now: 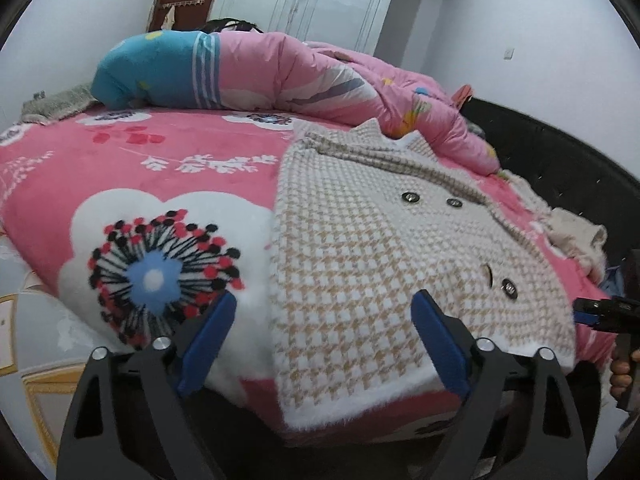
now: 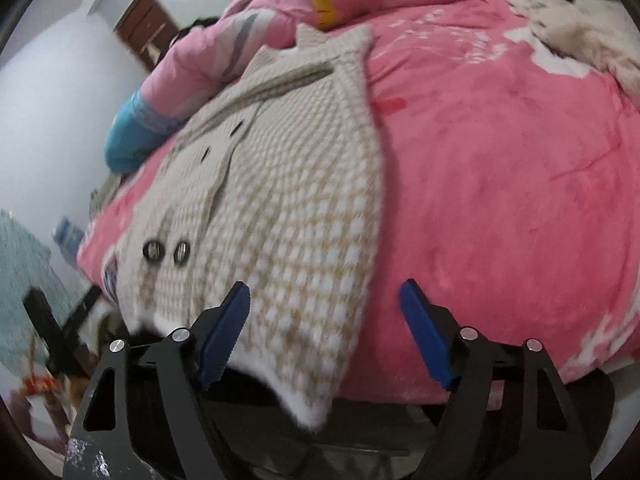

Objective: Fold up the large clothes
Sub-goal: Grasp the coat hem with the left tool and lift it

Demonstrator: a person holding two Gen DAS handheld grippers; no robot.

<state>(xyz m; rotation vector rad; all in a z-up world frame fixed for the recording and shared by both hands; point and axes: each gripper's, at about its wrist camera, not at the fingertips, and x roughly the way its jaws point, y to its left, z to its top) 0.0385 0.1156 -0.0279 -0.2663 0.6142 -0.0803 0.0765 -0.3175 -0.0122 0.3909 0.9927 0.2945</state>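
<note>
1. Your left gripper [image 1: 324,320], black-framed with blue pads, stands with its jaws wide apart and nothing pressed between them; the near hem of the garment lies in the gap, and neither pad grips it.
2. The beige-and-white houndstooth knit coat [image 1: 360,248] with dark round buttons lies flat on the pink floral fleece bedspread [image 1: 120,160], collar toward 12 o'clock, hem hanging over the bed edge at 6 o'clock.
3. Your right gripper [image 2: 324,324], seen in its own wrist view, also stands apart; the coat's hem corner lies between its blue pads [image 2: 224,336], the left pad resting over the cloth, the right one clear of it.
4. A rolled pink-and-blue quilt [image 1: 248,68] lies at 12 o'clock, beyond the collar.
5. A cream fuzzy garment [image 1: 576,236] rests at 3 o'clock, apart from the coat.
</note>
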